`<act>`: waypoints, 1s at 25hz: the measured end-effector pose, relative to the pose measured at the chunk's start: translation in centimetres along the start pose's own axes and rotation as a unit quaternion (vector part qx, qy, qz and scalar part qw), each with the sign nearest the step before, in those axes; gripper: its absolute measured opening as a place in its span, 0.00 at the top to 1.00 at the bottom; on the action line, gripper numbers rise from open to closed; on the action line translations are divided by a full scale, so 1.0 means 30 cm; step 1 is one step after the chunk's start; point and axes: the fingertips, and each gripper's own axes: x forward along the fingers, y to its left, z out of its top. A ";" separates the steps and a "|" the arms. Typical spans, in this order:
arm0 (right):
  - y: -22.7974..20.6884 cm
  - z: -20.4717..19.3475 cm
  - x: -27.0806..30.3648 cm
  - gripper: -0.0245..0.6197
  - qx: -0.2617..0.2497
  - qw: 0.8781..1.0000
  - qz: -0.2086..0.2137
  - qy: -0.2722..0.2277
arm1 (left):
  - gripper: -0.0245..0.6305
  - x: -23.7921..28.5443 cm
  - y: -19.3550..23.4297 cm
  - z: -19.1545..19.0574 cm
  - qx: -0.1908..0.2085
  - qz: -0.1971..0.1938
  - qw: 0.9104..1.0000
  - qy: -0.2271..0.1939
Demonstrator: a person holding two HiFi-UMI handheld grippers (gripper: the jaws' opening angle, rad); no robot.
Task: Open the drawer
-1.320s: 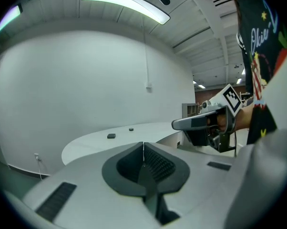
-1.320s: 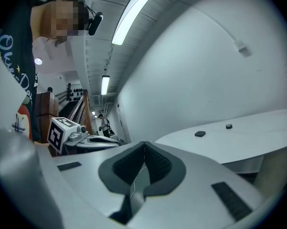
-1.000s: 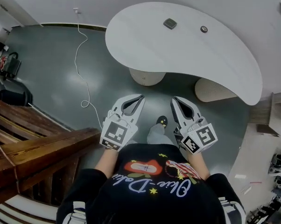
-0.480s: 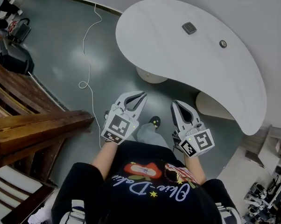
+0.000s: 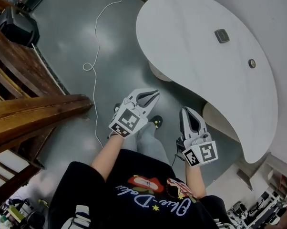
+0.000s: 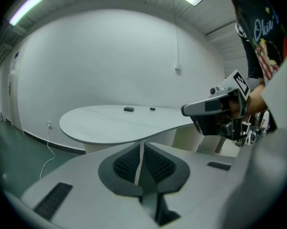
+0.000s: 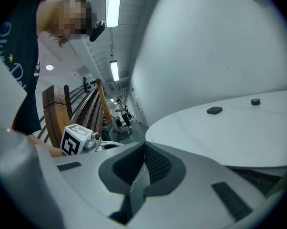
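Head view: nearest, both grippers were held out in front of the person's chest, above the floor [image 5: 86, 27] and short of the table [image 5: 196, 56]. The left gripper [image 5: 154, 96] was clenched with its pads meeting and nothing between them, and its own view confirmed this. The right gripper [image 5: 186, 111] was likewise clenched on nothing, its tips together in its own view. A shoe [image 5: 156, 121] showed below and between the two. To the left stood a wooden railing [image 5: 34, 113], and a white cable [image 5: 97, 42] trailed across the floor beyond it. Farther out, the table rested on two pale pedestals [image 5: 158, 73], with a square item [image 5: 221, 36] and a round item [image 5: 251, 63] lying apart on its top. The drawer appeared in no view. A dark band under the table rim in the right gripper view could not be told for one. Judgement: the task stood at the approach step, with the drawer untouched and presumably shut. The next move called for finding the drawer front, most likely under the tabletop. It then called for spreading one gripper's jaws, closing them on a handle or edge, and pulling straight outward.
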 end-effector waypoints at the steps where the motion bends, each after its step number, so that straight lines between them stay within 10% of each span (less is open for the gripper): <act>1: -0.012 -0.012 0.020 0.96 0.005 1.000 -0.003 0.001 | 0.95 0.026 0.020 -0.025 0.000 -0.001 1.000 0.003; 25: -0.097 -0.282 0.317 0.96 -0.005 0.998 -0.003 0.058 | 0.84 0.473 0.338 -0.450 -0.100 0.048 0.994 0.011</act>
